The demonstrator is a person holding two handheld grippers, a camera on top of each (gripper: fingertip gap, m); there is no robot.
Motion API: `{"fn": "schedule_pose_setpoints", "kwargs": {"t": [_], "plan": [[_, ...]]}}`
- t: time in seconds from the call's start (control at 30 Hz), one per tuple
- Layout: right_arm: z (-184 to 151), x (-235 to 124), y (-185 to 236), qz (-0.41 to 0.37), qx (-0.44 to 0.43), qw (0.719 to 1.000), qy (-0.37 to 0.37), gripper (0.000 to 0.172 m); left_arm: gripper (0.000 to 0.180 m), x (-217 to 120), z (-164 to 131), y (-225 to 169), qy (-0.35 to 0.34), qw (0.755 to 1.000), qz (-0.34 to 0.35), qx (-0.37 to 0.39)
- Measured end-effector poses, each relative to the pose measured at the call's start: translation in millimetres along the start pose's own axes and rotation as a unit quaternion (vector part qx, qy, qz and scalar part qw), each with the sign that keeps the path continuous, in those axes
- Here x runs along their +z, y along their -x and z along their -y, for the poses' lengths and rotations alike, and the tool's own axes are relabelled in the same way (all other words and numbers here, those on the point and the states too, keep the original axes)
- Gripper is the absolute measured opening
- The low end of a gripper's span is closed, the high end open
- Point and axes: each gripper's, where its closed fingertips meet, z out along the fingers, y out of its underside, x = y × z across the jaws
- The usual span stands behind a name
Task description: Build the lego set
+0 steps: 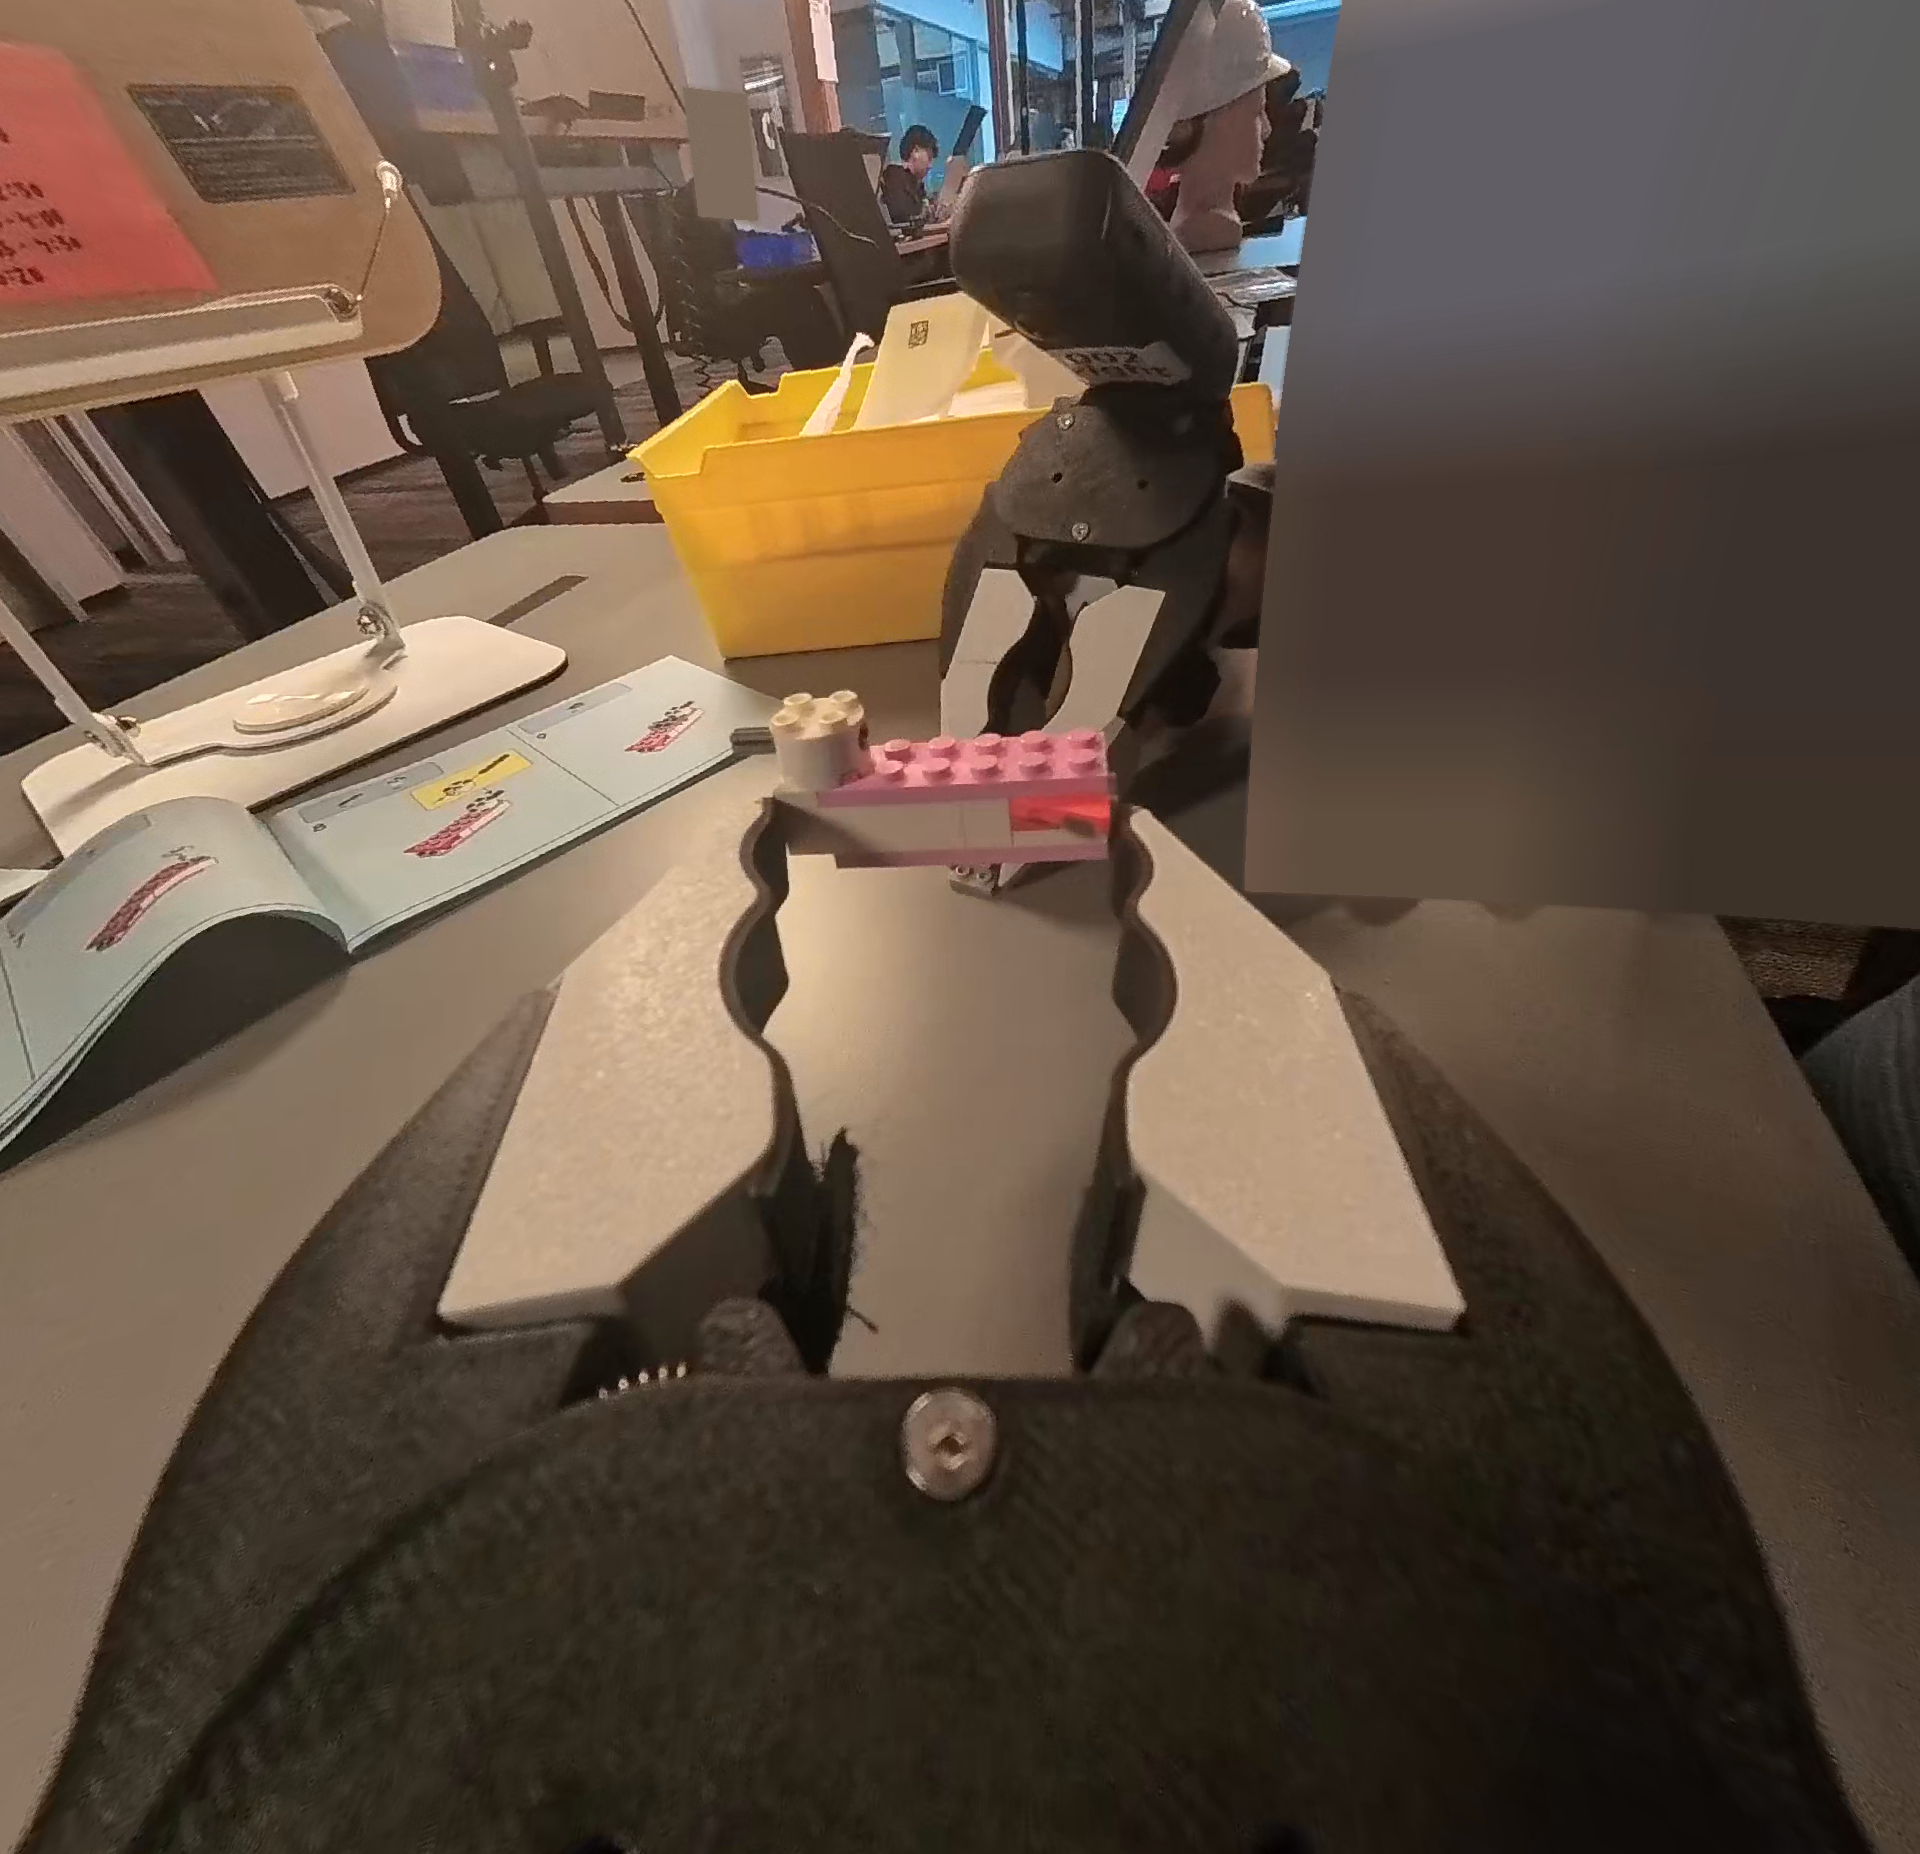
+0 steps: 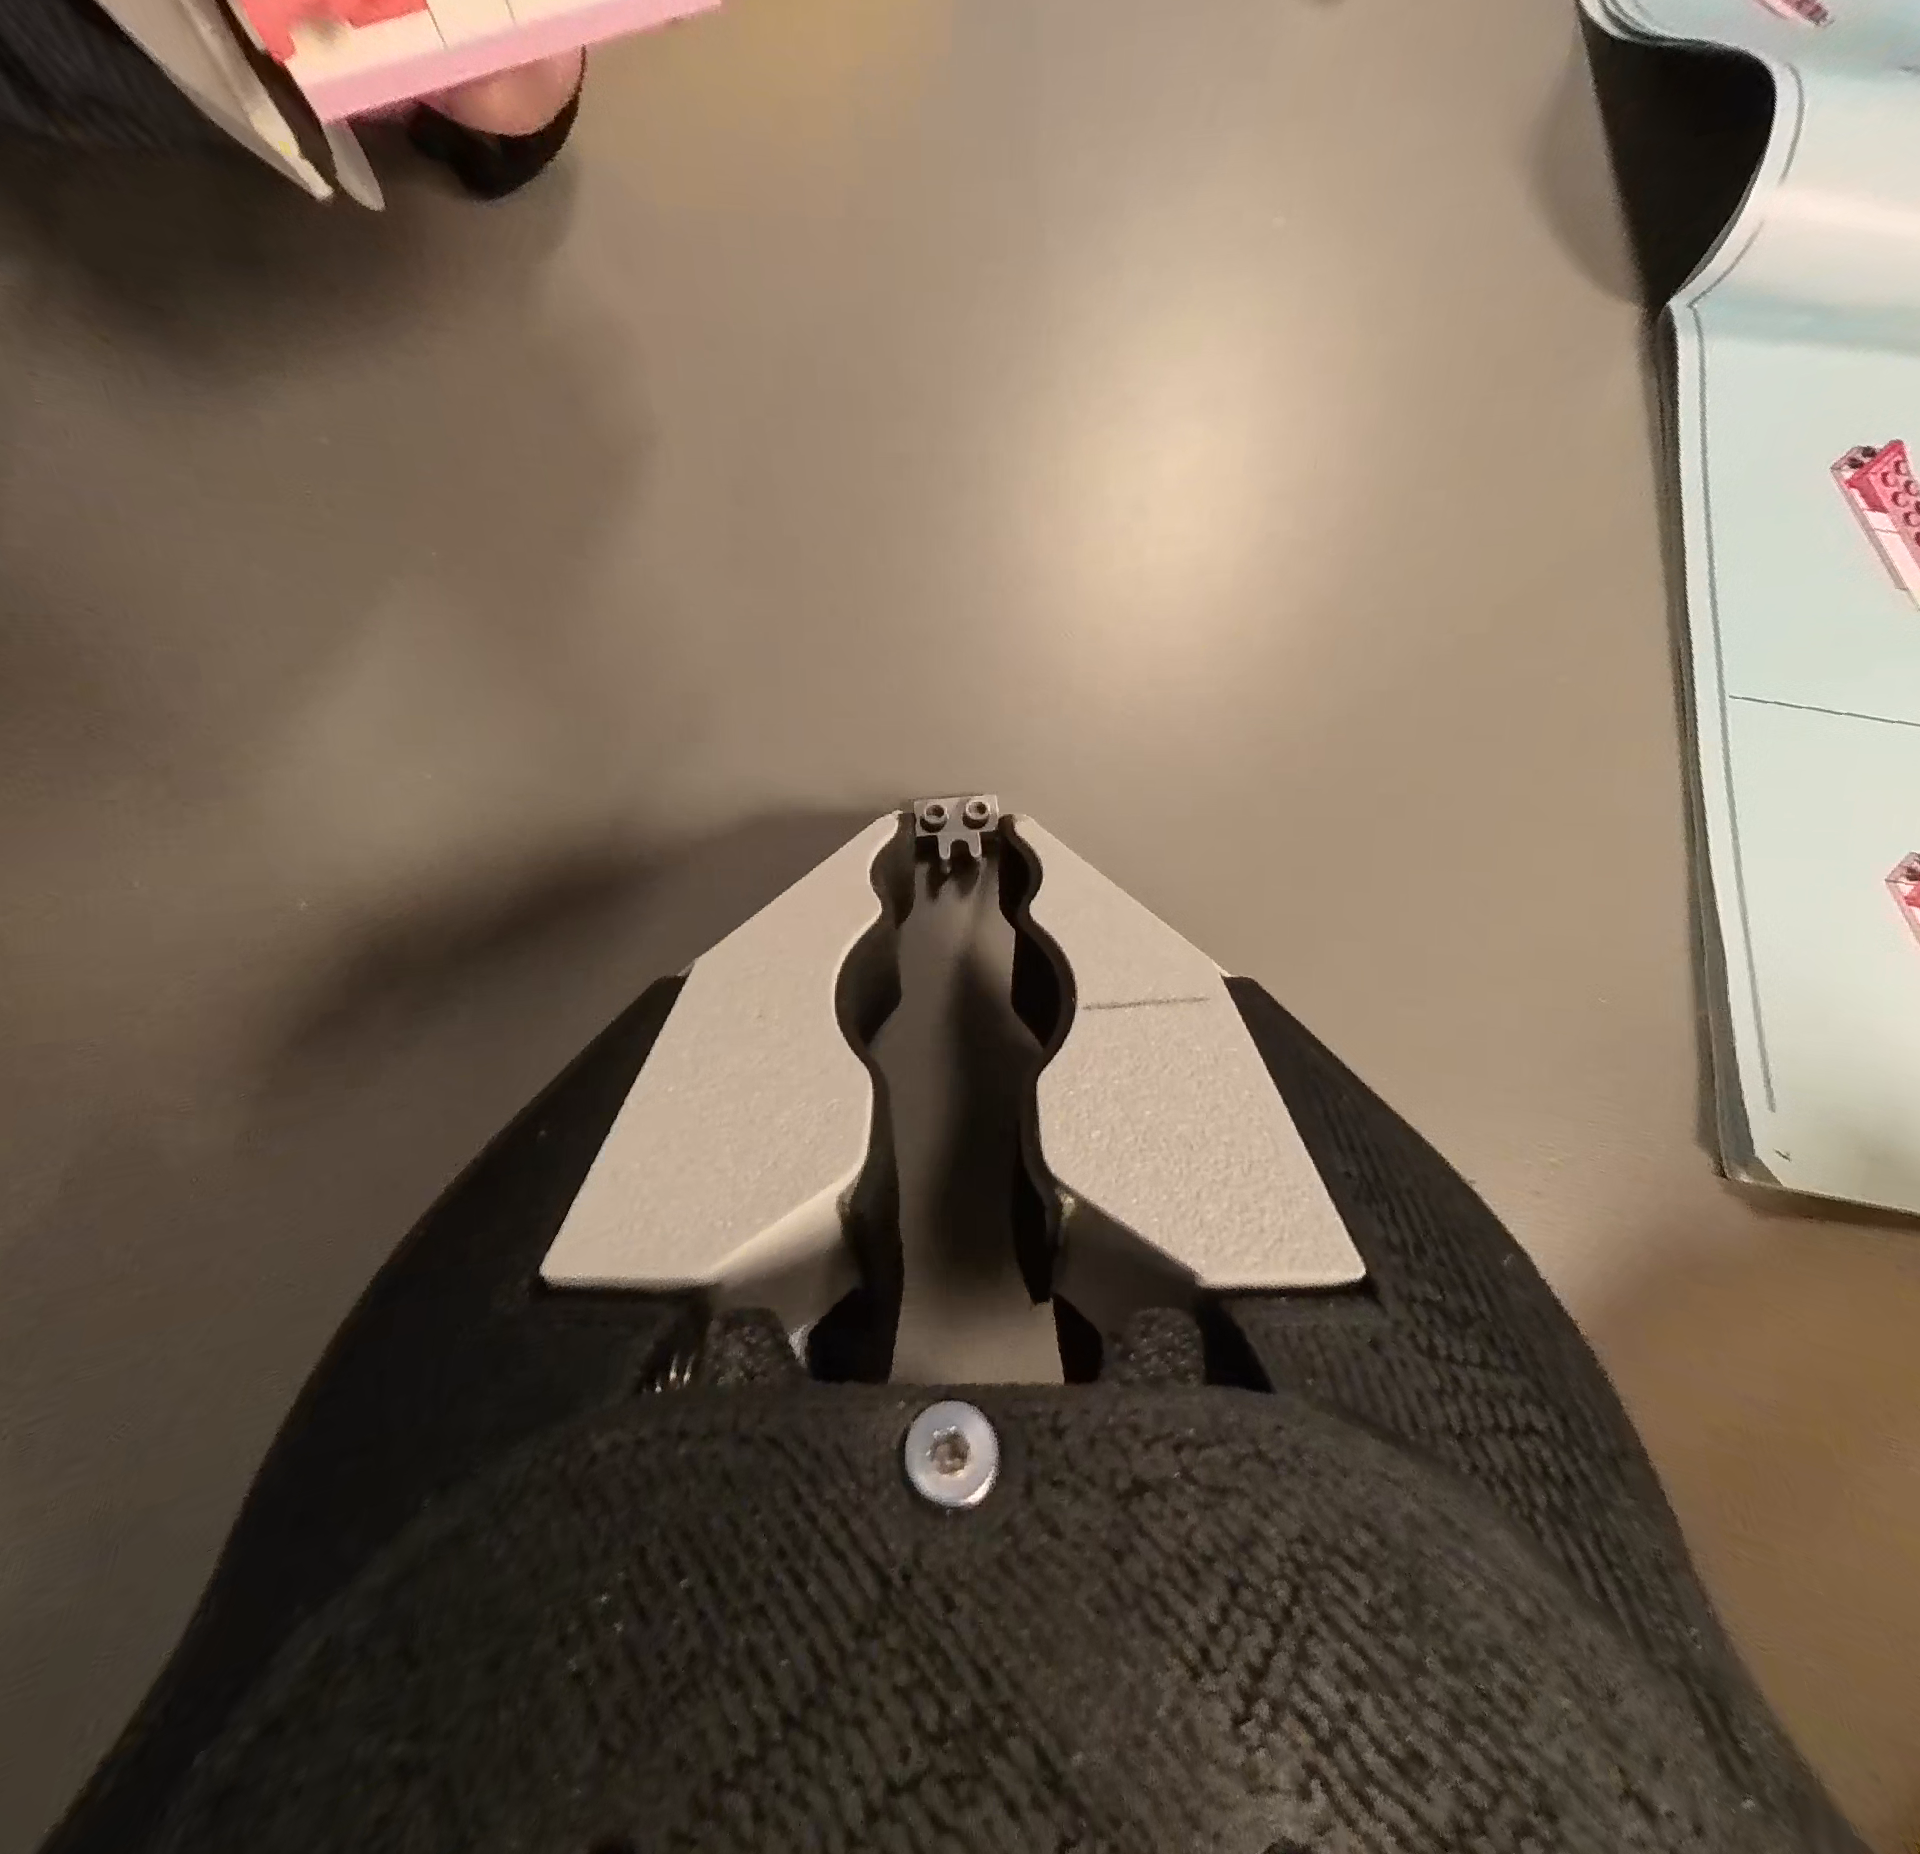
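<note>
Left gripper (image 1: 940, 838) fingers spread wide, clamped on both ends of pink-and-white brick build (image 1: 956, 796), lifted clear of grey table (image 1: 312, 1129). Long axis crosswise between the pads, studs upward, round white brick (image 1: 821, 739) standing on the left end, red piece at the right. Left of it, open instruction booklet (image 1: 416, 817) and white stand base (image 1: 312, 703). Behind, yellow bin (image 1: 810, 526). Right gripper (image 2: 957, 822) nose-down beyond the build, fingers drawn near together, pinching small grey clip plate (image 2: 957, 815) on the table, studs up, prongs toward the camera.
</note>
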Motion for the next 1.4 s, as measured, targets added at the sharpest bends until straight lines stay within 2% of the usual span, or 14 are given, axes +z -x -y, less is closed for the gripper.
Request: {"fn": "schedule_pose_setpoints", "kwargs": {"t": [0.13,0.33,0.5,0.93,1.4], "plan": [[4.6,-2.1,2.2,-0.001,-0.013,1.0,-0.001,0.013,0.062,-0.2,1.0,-0.6,-0.004,1.0,-0.002,0.0],[89.9,-33.1,33.2,0.052,-0.048,0.987,-0.142,0.013,0.062,1.2,5.7,-8.2,-0.02,0.999,-0.025,-0.006],[125.1,-36.0,52.2,0.083,-0.096,0.98,-0.15,0.014,0.062,1.5,6.5,-10.8,-0.022,0.999,-0.028,-0.002],[121.0,-26.6,56.1,0.081,-0.118,0.984,-0.103,0.014,0.062,2.4,7.2,-14.7,-0.024,0.999,-0.034,0.005],[122.4,-26.5,58.7,0.078,-0.127,0.985,-0.089,0.014,0.062,1.8,8.5,-15.5,-0.03,0.999,-0.039,0.003]]}}
